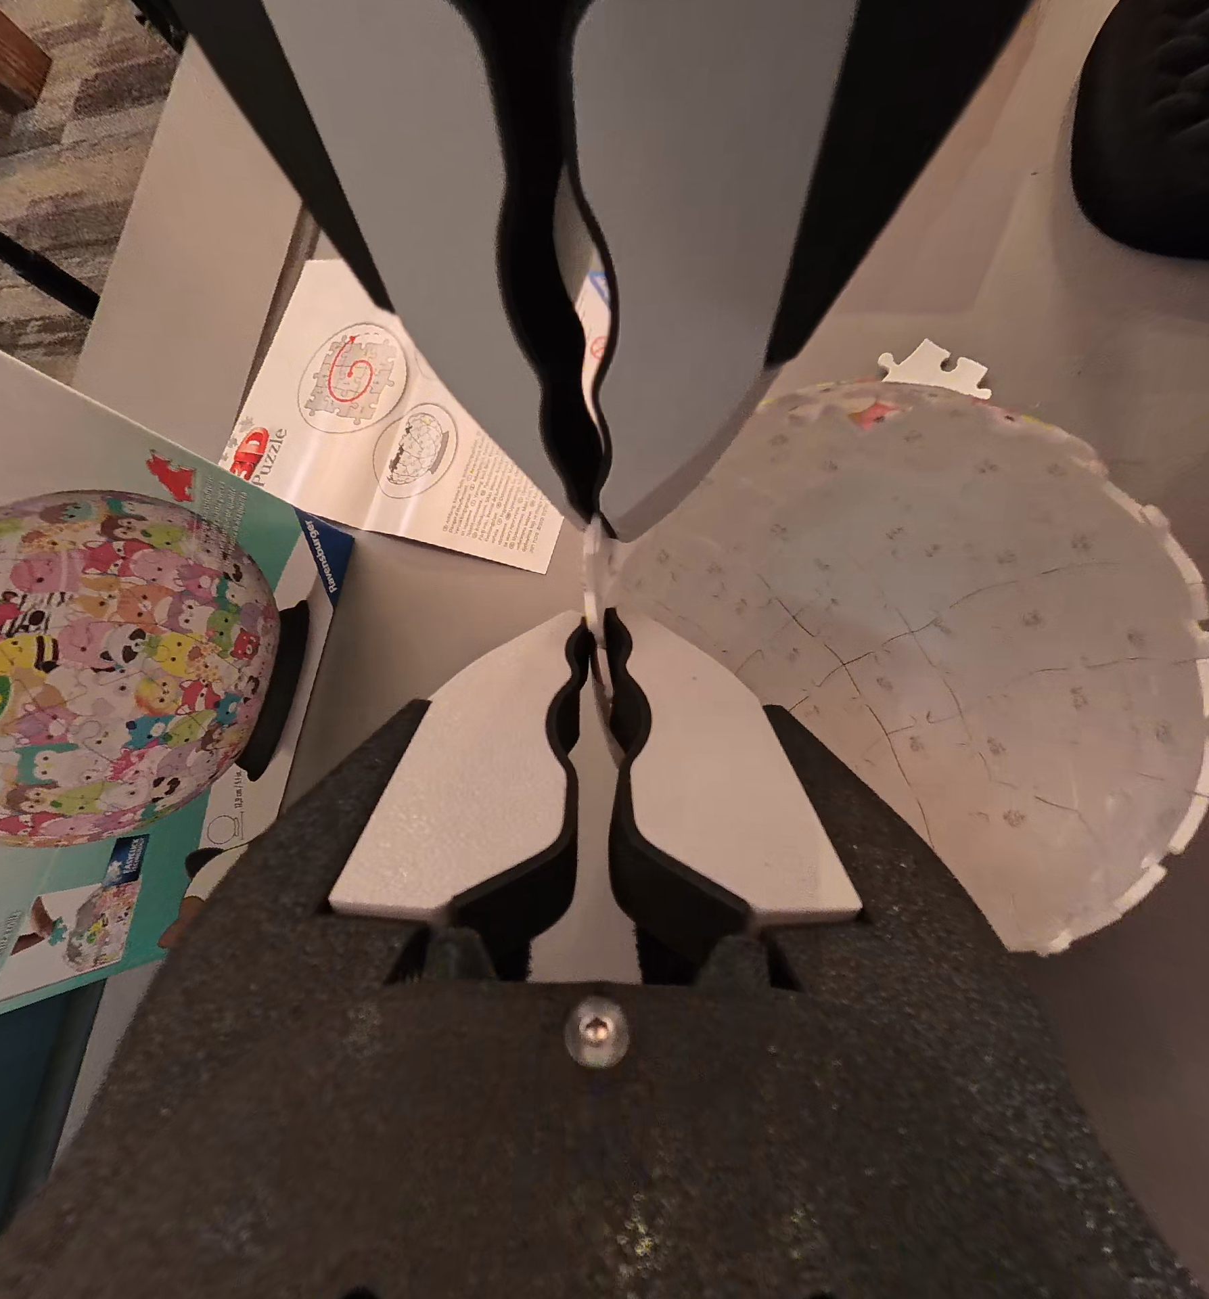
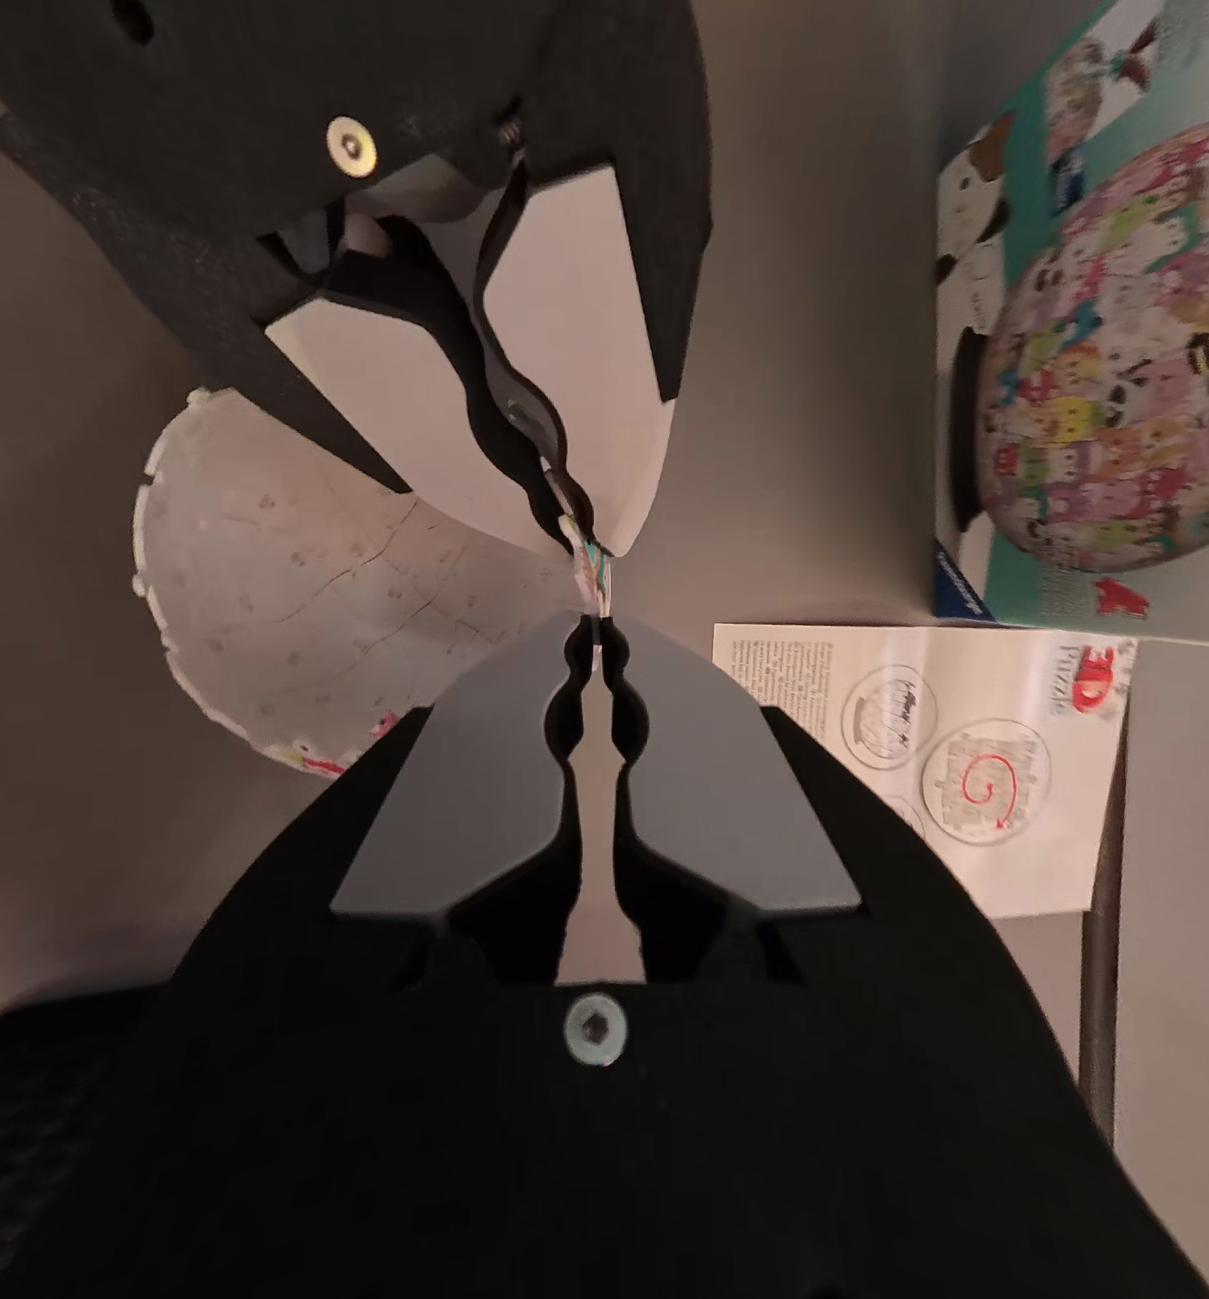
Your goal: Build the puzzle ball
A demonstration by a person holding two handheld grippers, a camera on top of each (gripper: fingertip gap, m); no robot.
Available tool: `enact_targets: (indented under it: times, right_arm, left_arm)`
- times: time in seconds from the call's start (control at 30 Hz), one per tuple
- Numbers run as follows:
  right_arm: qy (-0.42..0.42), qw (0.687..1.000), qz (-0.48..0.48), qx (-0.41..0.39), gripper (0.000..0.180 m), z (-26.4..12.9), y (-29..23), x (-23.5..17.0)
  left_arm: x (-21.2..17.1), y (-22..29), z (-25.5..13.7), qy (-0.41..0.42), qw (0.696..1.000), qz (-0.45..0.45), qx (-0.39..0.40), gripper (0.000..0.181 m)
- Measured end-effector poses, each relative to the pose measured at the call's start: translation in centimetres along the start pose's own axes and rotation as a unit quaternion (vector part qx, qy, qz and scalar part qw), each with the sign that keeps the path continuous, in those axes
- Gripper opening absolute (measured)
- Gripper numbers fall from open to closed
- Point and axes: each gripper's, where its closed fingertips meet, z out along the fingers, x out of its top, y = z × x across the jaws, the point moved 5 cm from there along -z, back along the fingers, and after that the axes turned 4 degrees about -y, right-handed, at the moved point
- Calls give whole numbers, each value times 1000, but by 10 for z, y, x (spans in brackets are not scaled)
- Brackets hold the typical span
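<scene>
- two grippers meet tip to tip over grey table (image 1: 1114, 302); left gripper (image 1: 593, 618) and right gripper (image 2: 598, 629) both pinch small curved puzzle pieces (image 2: 593, 576), probably to press tabs together midair.
- half-built white plastic puzzle ball shell (image 1: 974, 668) lies open-side-up just beside the tips, likely waiting for joined pieces.
- one loose white piece (image 1: 935, 365) sits at shell's far rim.
- teal puzzle box (image 1: 130, 668) and folded instruction sheet (image 1: 404, 436) are off to the side, for reference.
</scene>
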Motion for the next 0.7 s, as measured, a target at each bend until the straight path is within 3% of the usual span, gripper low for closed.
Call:
enact_targets:
  times: [0.33,0.43,0.7]
  right_arm:
    - [40,999,3,-25,7,-2,2,-4]
    - [72,997,25,-11,15,-5,7,-6]
    - [87,993,56,53,10,5,7,-13]
  left_arm:
    - [-1,-2,0,-2,1000,-5,2,2]
    - [-2,-2,0,-2,1000,-7,1,2]
    - [-1,-2,0,0,1000,-9,0,2]
